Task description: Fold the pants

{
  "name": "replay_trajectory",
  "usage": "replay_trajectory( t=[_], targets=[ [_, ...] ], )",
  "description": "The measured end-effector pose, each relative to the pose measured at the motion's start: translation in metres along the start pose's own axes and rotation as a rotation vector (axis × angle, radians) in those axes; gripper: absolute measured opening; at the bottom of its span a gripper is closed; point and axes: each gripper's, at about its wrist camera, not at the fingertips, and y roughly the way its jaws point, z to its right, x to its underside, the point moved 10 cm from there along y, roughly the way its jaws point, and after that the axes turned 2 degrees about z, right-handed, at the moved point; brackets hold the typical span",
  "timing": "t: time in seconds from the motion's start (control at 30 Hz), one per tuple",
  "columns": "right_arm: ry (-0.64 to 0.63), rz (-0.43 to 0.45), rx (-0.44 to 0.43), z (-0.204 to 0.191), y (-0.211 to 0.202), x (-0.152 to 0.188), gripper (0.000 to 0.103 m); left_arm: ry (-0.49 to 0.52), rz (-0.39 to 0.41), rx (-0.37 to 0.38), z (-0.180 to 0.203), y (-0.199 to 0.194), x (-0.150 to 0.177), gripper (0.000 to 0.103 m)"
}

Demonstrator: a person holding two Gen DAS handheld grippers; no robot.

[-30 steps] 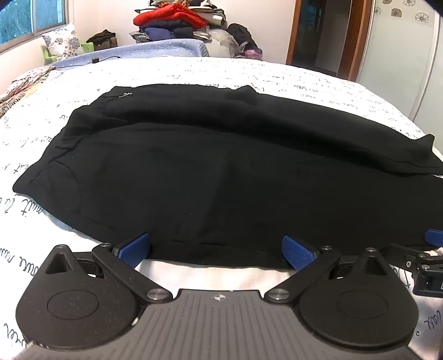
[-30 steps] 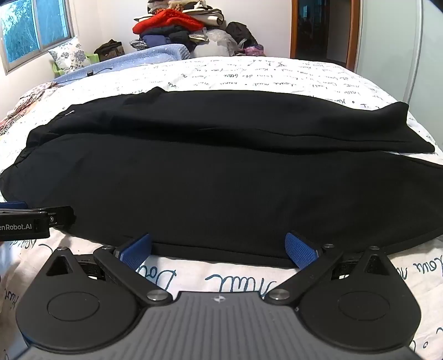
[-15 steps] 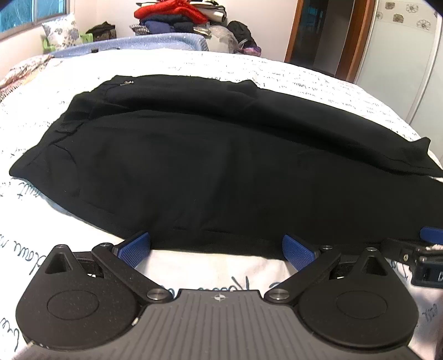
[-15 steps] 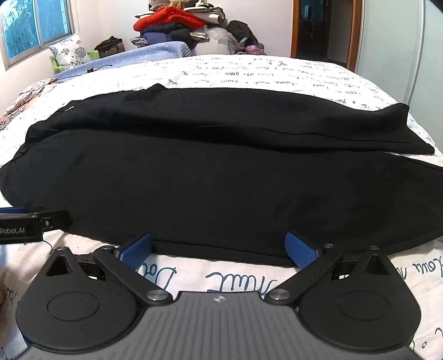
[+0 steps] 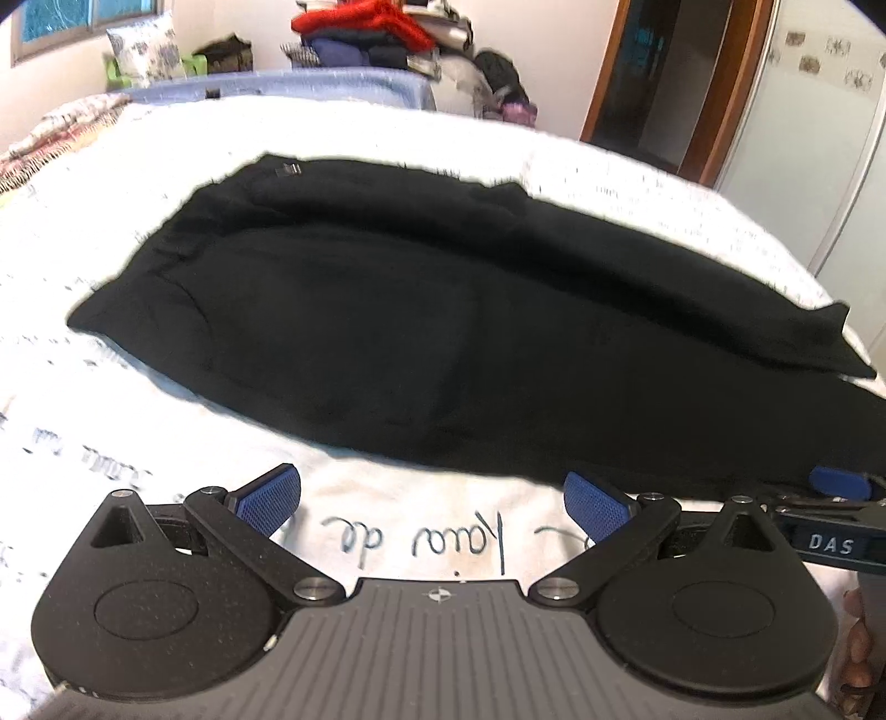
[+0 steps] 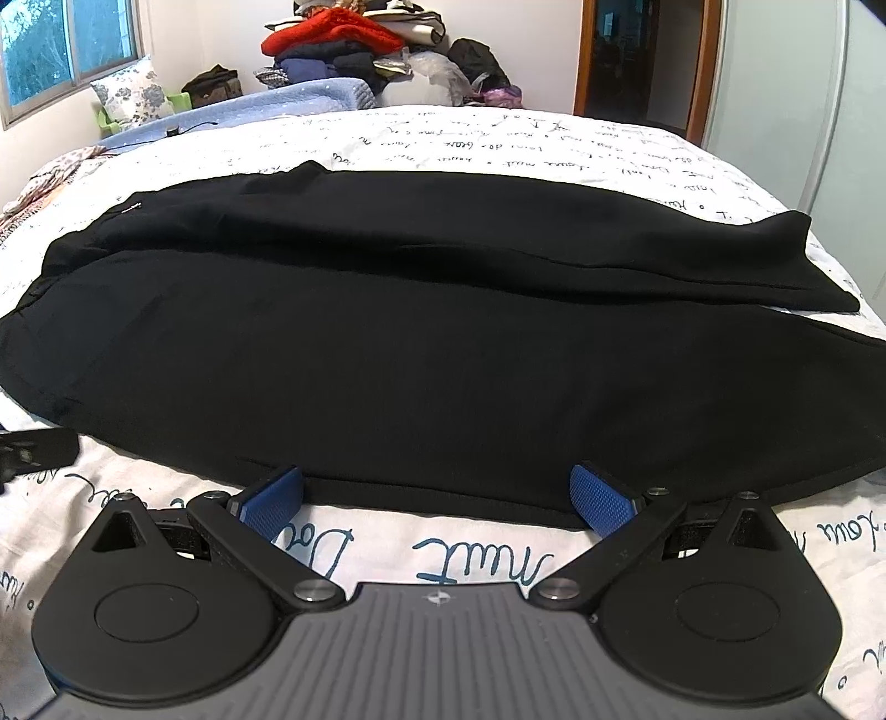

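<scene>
Lying flat across the bed (image 6: pixel 554 144), the black pants (image 6: pixel 432 354) are spread lengthwise, waist toward 9 o'clock, leg ends toward 3 o'clock; the far leg (image 6: pixel 554 249) is seen overlapping the near one. Left tongs (image 5: pixel 432 501) are spread wide, nothing pinched, held just short of the pants' (image 5: pixel 421 338) near hem over printed bedding (image 5: pixel 66 354). Right tongs (image 6: pixel 437 493) are likewise spread, blue fingertips (image 6: pixel 601 498) at the near hem edge; contact cannot be confirmed. A clothes pile (image 6: pixel 354 44) is seen at 12 o'clock beyond the bed.
</scene>
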Motion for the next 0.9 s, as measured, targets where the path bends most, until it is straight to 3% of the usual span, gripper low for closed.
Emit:
replay_trajectory(
  t=[0.2, 0.47, 0.9],
  targets=[
    [0.015, 0.008, 0.008, 0.0, -0.007, -0.003, 0.103, 0.063, 0.08, -0.039, 0.001, -0.027, -0.01, 0.102],
    [0.012, 0.018, 0.021, -0.003, -0.014, -0.003, 0.103, 0.087, 0.032, -0.051, 0.005, -0.025, 0.003, 0.102],
    [-0.004, 0.017, 0.041, -0.009, -0.026, 0.004, 0.103, 0.055, 0.018, -0.036, -0.003, -0.033, 0.017, 0.102]
  ],
)
